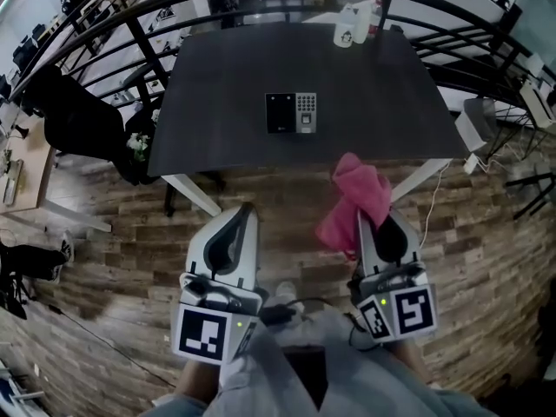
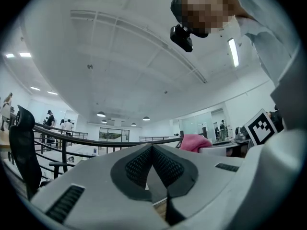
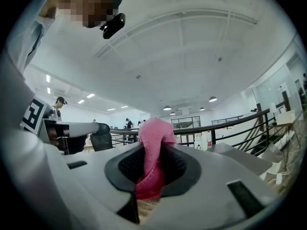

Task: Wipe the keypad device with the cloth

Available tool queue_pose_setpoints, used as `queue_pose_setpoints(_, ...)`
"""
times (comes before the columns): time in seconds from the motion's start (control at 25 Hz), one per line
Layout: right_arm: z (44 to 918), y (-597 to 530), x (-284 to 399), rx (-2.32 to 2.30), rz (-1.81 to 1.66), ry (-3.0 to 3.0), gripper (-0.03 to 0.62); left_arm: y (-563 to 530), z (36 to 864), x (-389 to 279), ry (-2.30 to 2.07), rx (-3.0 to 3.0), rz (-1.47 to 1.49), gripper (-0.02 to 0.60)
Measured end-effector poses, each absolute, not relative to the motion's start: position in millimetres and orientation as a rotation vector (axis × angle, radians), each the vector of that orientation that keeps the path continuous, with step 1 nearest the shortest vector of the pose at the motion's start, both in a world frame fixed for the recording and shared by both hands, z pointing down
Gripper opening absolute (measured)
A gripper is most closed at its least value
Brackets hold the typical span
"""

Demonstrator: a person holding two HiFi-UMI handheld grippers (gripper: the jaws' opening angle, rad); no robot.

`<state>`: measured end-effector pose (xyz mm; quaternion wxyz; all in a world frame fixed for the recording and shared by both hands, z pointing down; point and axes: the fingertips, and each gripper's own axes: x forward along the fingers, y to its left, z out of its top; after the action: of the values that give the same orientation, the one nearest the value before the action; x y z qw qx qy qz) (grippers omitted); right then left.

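The keypad device [image 1: 291, 113], black with a grey key block on its right half, lies flat near the middle of the dark table [image 1: 217, 85]. Both grippers are held low over the wooden floor, short of the table's near edge. My right gripper [image 1: 375, 220] [image 3: 152, 146] is shut on a pink cloth [image 1: 356, 200] [image 3: 154, 143], which bunches up above the jaws. My left gripper [image 1: 249, 208] [image 2: 152, 147] is shut with nothing in it, its pads meeting at the tips. In the left gripper view the pink cloth [image 2: 194, 142] shows off to the right.
Two white containers [image 1: 352, 24] stand at the table's far edge. A black chair [image 1: 78, 115] is left of the table, a white box [image 1: 476, 124] and a cable right of it. A dark curved railing [image 1: 104, 24] runs behind. The table's white legs [image 1: 195, 194] slant toward me.
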<state>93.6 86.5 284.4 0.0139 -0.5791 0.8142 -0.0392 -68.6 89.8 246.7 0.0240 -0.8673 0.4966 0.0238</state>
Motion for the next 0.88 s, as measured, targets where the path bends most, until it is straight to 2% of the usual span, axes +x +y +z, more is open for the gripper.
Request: queue_pose_setpoints(0.88, 298.9, 46.3, 88.3, -1.875, -0.146, 2.539, 0.071, 42.9, 262.7, -80.3, 1.552, -2.729, 0.100, 0.003)
